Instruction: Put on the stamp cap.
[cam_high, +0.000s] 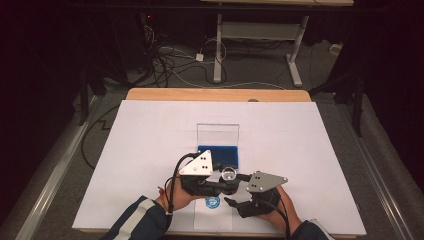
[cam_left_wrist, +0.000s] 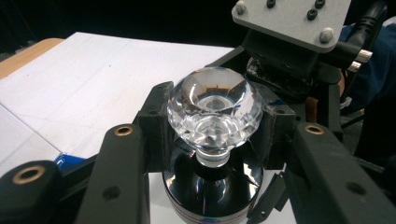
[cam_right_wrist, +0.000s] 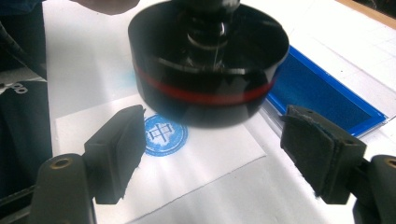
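High view: at lower centre the left gripper (cam_high: 226, 176) is clamped on the stamp (cam_high: 229, 175), held above a paper slip (cam_high: 212, 212) bearing a blue round mark (cam_high: 212, 201); the ink pad (cam_high: 218, 156) sits just above.

Left gripper view: its pads grip the stamp's crystal knob (cam_left_wrist: 214, 108) at centre.

Right gripper view: the right gripper (cam_right_wrist: 210, 149) has its jaws apart, nothing between them, with the stamp's black base at upper centre.

Stamp (cam_right_wrist: 208, 70) — crystal knob cut off by the top edge in the right gripper view, and its near rim is blurred. Below the stamp, the blue round print (cam_right_wrist: 164, 135) on the paper slip (cam_right_wrist: 196, 163) is partly hidden by a finger (cam_right_wrist: 119, 149). In the left gripper view the stamp's base runs off the bottom edge — the print is covered.
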